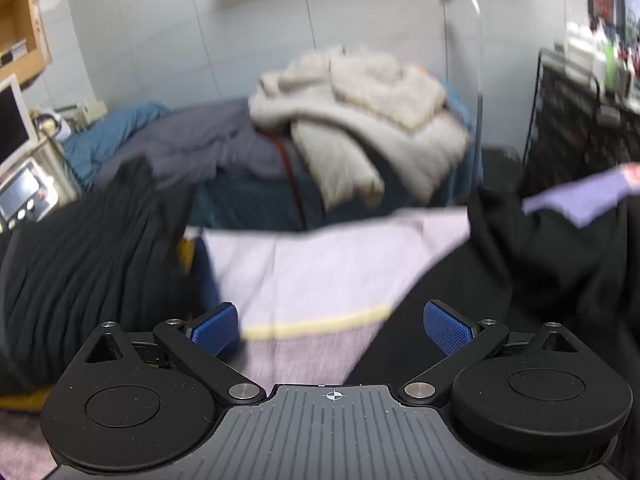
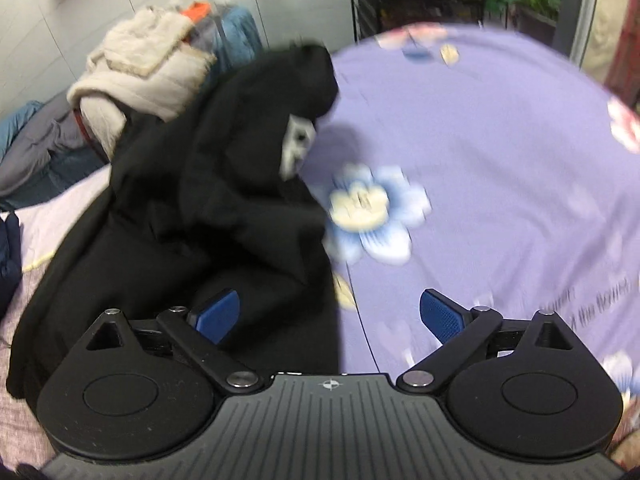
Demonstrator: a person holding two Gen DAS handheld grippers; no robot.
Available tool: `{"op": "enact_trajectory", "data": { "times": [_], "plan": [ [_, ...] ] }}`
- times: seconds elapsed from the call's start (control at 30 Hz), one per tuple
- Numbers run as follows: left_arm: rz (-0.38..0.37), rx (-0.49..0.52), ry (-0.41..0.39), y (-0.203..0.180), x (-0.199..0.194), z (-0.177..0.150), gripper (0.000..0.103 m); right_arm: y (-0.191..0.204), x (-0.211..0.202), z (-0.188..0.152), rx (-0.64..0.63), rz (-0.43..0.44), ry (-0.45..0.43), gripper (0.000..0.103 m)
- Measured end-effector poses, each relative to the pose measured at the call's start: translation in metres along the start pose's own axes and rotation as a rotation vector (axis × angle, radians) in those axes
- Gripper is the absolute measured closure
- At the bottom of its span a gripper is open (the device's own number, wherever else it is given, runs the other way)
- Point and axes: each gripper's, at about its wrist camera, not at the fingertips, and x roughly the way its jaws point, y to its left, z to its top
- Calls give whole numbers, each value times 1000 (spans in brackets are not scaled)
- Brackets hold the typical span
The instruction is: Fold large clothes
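Note:
A large black garment (image 2: 208,208) lies crumpled on the bed, with a white label (image 2: 298,148) showing near its top. In the left wrist view it spreads on both sides (image 1: 80,260). My left gripper (image 1: 332,330) is open and empty above the pale pink sheet (image 1: 320,272), between the black parts. My right gripper (image 2: 330,318) is open and empty, its left finger (image 2: 216,316) over the black garment's edge and its right finger (image 2: 440,316) over the purple flowered bedcover (image 2: 500,160).
A beige fleece pile (image 1: 360,120) lies on grey and blue bedding (image 1: 180,140) behind the bed. A black wire rack (image 1: 580,120) stands at the right. A screen and appliance (image 1: 20,192) stand at the left. Tiled wall behind.

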Motion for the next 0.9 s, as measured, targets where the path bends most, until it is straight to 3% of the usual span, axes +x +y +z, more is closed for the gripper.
{"op": "enact_trajectory", "data": {
  "times": [0.13, 0.23, 0.37, 0.47, 0.53, 0.57, 0.63, 0.67, 0.7, 0.77, 0.9],
  "plan": [
    [-12, -75, 138, 4, -4, -61, 0, -1, 2, -35, -48, 38, 108, 6],
    [-35, -126, 237, -8, -5, -103, 0, 20, 3, -58, -157, 114, 163, 6],
    [-86, -118, 278, -36, -10, -129, 0, 66, 17, -78, -353, 155, 198, 5],
    [-127, -57, 264, -58, -12, -123, 0, 98, 40, -87, -480, 79, 241, 5],
    [-145, -24, 231, -69, -15, -116, 0, 111, 50, -95, -579, -13, 198, 5],
    [-148, -18, 212, -73, -17, -112, 0, 114, 54, -97, -629, -47, 191, 10],
    [-163, -25, 186, -77, -19, -105, 0, 112, 53, -98, -688, -86, 168, 46],
    [-175, -29, 177, -80, -19, -104, 0, 107, 48, -94, -681, -81, 136, 72],
    [-185, -31, 171, -81, -19, -103, 0, 98, 41, -87, -645, -46, 113, 85],
    [-196, -27, 172, -85, -17, -104, 0, 75, 28, -70, -524, 0, 96, 90],
    [-209, -28, 205, -96, -15, -108, 0, 19, -10, -25, -258, -46, -30, 95]
  ]
}}
